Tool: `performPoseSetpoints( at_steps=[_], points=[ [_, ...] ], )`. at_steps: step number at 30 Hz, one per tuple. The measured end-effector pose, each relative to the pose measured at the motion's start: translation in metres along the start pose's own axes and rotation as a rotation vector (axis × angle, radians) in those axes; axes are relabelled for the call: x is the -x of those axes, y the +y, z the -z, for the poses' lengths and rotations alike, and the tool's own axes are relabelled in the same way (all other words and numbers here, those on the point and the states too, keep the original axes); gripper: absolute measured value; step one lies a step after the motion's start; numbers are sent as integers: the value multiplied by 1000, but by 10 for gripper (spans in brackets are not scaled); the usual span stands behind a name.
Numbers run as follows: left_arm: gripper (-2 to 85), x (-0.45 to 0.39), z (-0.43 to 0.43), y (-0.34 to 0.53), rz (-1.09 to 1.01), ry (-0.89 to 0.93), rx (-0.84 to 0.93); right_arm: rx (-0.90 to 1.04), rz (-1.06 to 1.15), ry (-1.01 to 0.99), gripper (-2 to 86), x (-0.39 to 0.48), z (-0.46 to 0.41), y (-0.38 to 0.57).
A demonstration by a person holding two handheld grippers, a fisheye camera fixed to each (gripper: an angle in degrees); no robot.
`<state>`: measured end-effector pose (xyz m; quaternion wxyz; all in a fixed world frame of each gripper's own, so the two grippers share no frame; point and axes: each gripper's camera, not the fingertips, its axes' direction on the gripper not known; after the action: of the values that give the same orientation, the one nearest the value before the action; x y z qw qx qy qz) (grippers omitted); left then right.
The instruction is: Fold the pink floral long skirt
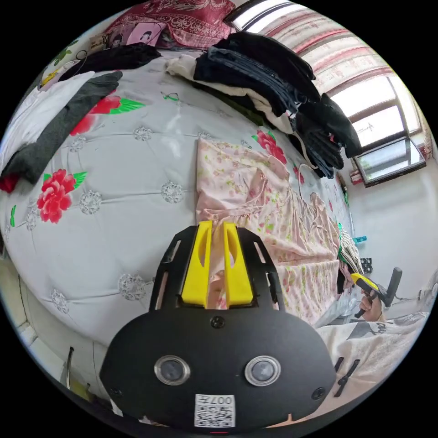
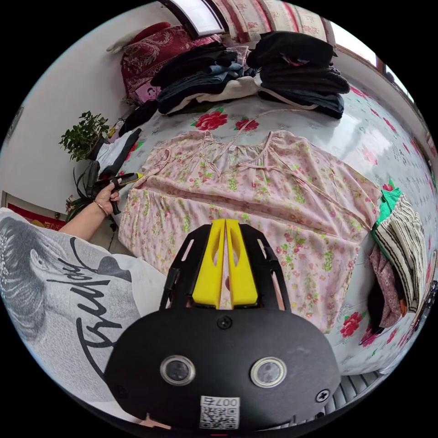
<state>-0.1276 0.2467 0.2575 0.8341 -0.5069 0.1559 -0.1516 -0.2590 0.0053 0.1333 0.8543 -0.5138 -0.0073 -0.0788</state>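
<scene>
In the left gripper view the left tool has its yellow jaws drawn close with a narrow slit between them, and pink cloth shows in that slit; whether they truly pinch it I cannot tell; the pink floral skirt lies spread on the bed, its near edge right at the jaw tips; folded dark clothes are stacked beyond it; the right tool shows far off at the garment's other end, in a hand.

In the right gripper view the right tool has its jaws pressed nearly together over the skirt's lower half; a grip on the cloth is not clear; the garment lies flat and wide across the bed, thin ties trailing over it; the left tool sits at its far corner, held in a hand; a striped garment lies beside the hem.

The fabric looks thin, light and limp, likely to sag and wrinkle; corners and hem edges seem the best holds.
</scene>
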Motion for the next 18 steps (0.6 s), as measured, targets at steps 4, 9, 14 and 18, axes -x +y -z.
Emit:
performPoseSetpoints(
  at_steps=[4,9,14,18],
  points=[
    [-5,-35,33,16,-62,-76,-161,-26,-59,-12,-2,-17,9,9],
    [16,-57,24,28,-83,-183,-188,-32,-129,-44,-3,-34,9,12],
    [59,-15,-23,8,48,-29,-20,-43,-137,-69,-2,-37,15,7],
    [2,-50,-30,5,-93,-146,-16,-44,-140,-47,-2,-38,19,4]
  ],
)
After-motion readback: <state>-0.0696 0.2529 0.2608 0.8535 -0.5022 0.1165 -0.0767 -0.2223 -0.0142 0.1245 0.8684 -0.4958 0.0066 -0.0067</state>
